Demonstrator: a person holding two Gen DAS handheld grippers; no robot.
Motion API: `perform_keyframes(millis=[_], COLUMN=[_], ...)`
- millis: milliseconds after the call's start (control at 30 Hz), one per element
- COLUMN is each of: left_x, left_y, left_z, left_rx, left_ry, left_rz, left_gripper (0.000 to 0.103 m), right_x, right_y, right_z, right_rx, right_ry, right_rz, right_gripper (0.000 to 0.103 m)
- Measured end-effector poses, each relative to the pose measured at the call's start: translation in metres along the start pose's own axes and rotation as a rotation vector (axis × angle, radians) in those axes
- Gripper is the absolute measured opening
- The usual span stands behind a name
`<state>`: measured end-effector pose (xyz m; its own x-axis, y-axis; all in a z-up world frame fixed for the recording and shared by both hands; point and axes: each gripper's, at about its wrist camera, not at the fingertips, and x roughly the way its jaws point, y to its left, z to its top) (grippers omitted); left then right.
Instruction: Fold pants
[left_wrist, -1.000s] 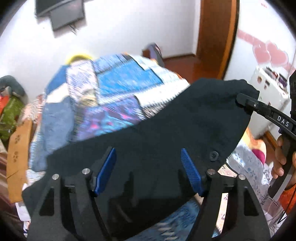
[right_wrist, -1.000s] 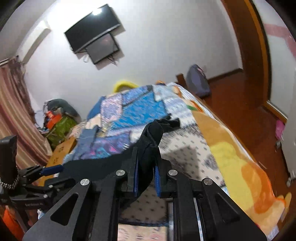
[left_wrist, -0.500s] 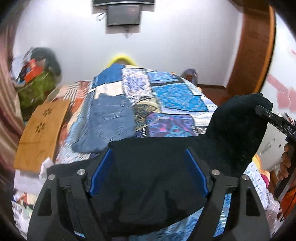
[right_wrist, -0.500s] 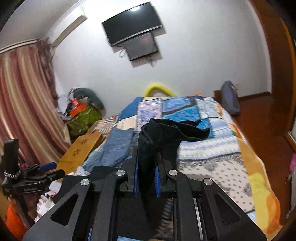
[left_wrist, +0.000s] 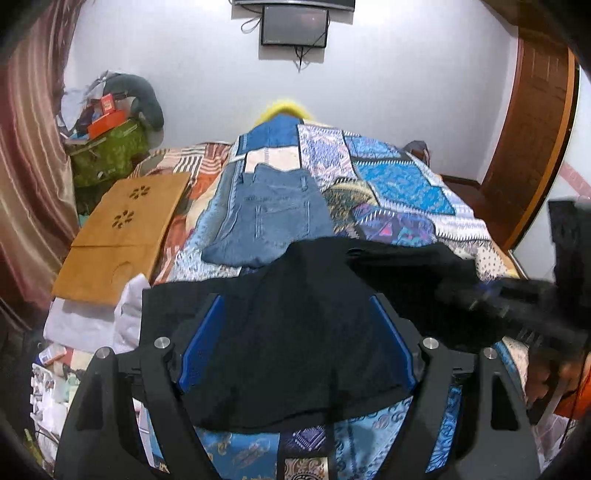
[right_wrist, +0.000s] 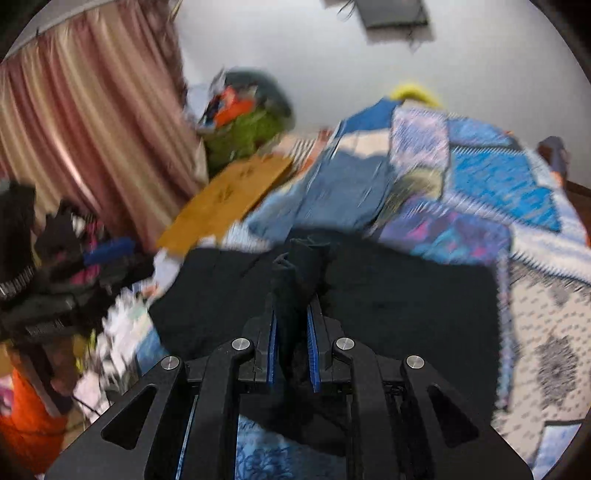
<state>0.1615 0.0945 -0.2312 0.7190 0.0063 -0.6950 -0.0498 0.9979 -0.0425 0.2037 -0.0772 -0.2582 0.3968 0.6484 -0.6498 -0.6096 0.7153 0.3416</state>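
The black pants (left_wrist: 295, 332) lie spread over the near end of the quilted bed (left_wrist: 399, 184). My left gripper (left_wrist: 295, 350) stands open above them. Its blue pads (left_wrist: 199, 354) are wide apart with flat cloth between them, not pinched. My right gripper (right_wrist: 291, 325) is shut on a bunched fold of the black pants (right_wrist: 406, 306), which sticks up between its pads. In the left wrist view the right gripper (left_wrist: 476, 291) shows blurred at the pants' right edge. The right wrist view is blurred by motion.
Folded blue jeans (left_wrist: 269, 218) lie on the quilt just beyond the black pants. A wooden lap tray (left_wrist: 122, 229) and a white pile (left_wrist: 85, 325) sit at the bed's left. A curtain (right_wrist: 92, 110) hangs left. A wooden door (left_wrist: 532, 129) stands right.
The black pants, held up a second ago, have come down onto the bed. Both views have swung left towards the curtain. The left jaws stand slightly wider; the right keeps its grip.
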Motion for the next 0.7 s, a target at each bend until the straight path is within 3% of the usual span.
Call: perform_keyframes(millis=[200,267,333,433,567,700], left_x=[0.011,0.014,0.016,0.019,0.03,0.061], left_y=[-0.009,-0.013,-0.017,-0.026,-0.046,-0.076], left_z=[-0.005,-0.003,0.001,0.011,0.026,0.038], left_rx=[0.031,0.043,0.043,0.045,0.07,0.109], left_ry=[0.031,0.028,0.027,0.026,0.033,0.082], left_rz=[-0.002,0.003,0.0,-0.023,-0.083,-0.151], left_gripper=[0.079,0.079,0.079,0.079,0.079,0.076], right_x=[0.018,0.008,-0.008,-0.035,-0.063,-0.061], right_y=[0.006,0.004,0.002,-0.008,-0.034,-0.066], right_z=[-0.022,-0.02,-0.016,-0.008,0.003,0.008], right_rx=[-0.069,-0.097,-0.095,-0.087,-0.083,-0.079], right_ry=[0.156,0.163,0.144,0.06,-0.034,-0.025], right_rz=[-0.003,0.0,0.023,-0.007,-0.111,-0.213], right_gripper=[0.021,0.033,0.04,0.042,0.042,0.042])
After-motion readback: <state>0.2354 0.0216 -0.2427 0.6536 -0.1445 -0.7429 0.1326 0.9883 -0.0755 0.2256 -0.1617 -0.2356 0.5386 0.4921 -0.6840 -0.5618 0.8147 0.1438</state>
